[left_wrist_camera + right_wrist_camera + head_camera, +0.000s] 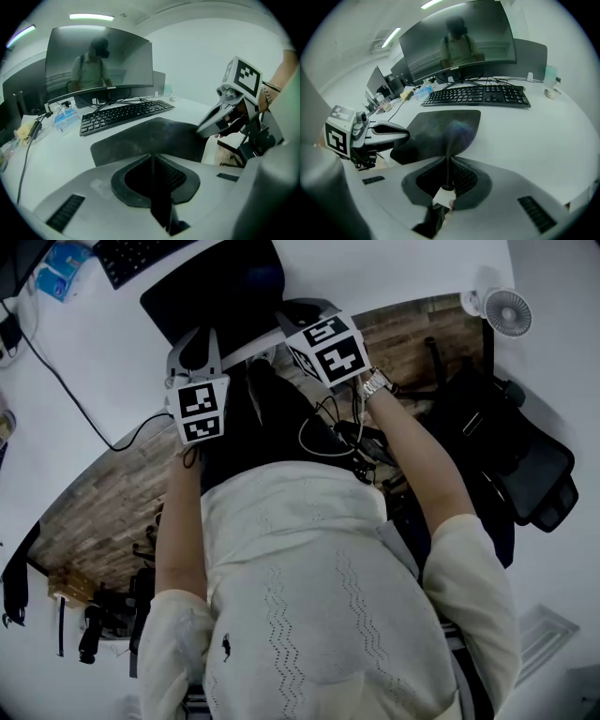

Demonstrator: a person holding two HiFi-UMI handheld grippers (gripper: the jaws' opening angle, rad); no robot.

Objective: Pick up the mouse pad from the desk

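Observation:
The black mouse pad lies on the white desk, its near edge at the desk's front. My left gripper is shut on the pad's near left corner. In the left gripper view the pad runs in between the closed jaws. My right gripper is shut on the pad's near right part. There the pad bends up into a fold pinched between the jaws. Each gripper shows in the other's view: the right gripper and the left gripper.
A black keyboard lies just behind the pad, under a wide curved monitor. A black cable crosses the desk at the left. A small white fan and a black office chair stand to the right.

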